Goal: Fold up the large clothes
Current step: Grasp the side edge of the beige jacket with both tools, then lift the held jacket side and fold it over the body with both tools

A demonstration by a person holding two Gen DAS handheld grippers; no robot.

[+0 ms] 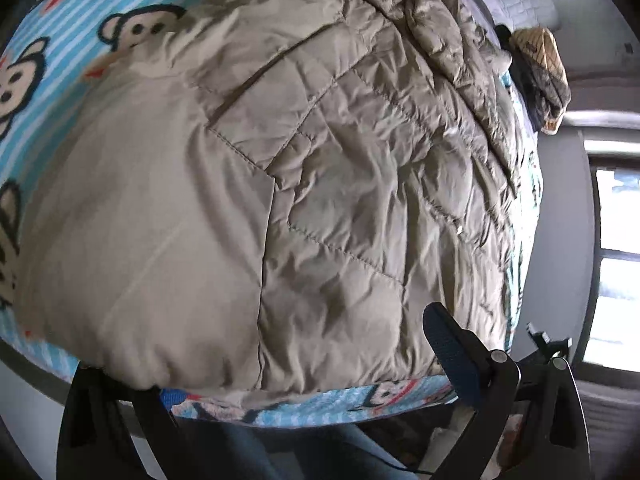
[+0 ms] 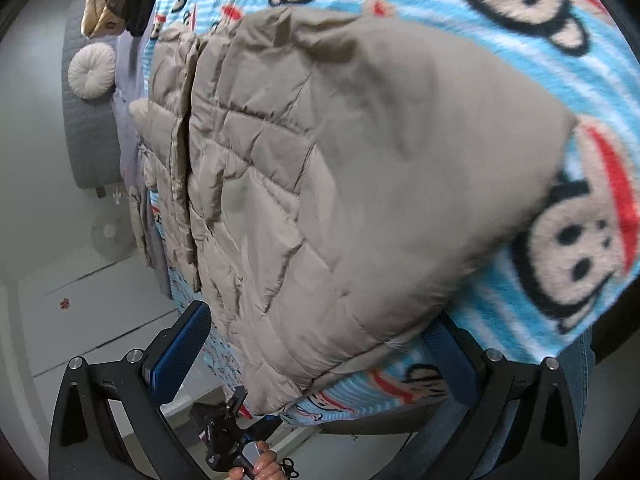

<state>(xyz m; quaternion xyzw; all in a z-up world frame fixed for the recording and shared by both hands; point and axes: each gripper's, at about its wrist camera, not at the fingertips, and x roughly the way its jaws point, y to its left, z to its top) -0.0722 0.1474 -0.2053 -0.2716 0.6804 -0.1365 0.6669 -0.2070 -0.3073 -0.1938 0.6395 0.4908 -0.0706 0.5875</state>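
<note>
A large beige quilted puffer jacket point(image 1: 320, 168) lies spread on a bed with a blue striped monkey-print blanket point(image 1: 72, 24). It also shows in the right wrist view point(image 2: 340, 184) on the same blanket point(image 2: 560, 60). My left gripper point(image 1: 280, 364) is open, its fingers wide apart at the jacket's near hem; the left finger is hidden under the hem. My right gripper point(image 2: 320, 360) is open, its fingers astride the jacket's near corner at the bed edge. The left gripper also shows low in the right wrist view point(image 2: 236, 436), held by a hand.
A pile of dark and tan clothes point(image 1: 540, 76) sits at the far end of the bed. A round white cushion point(image 2: 91, 72) rests against the grey headboard point(image 2: 86, 140). A window point(image 1: 616, 264) is to the right. White floor point(image 2: 80, 320) lies beside the bed.
</note>
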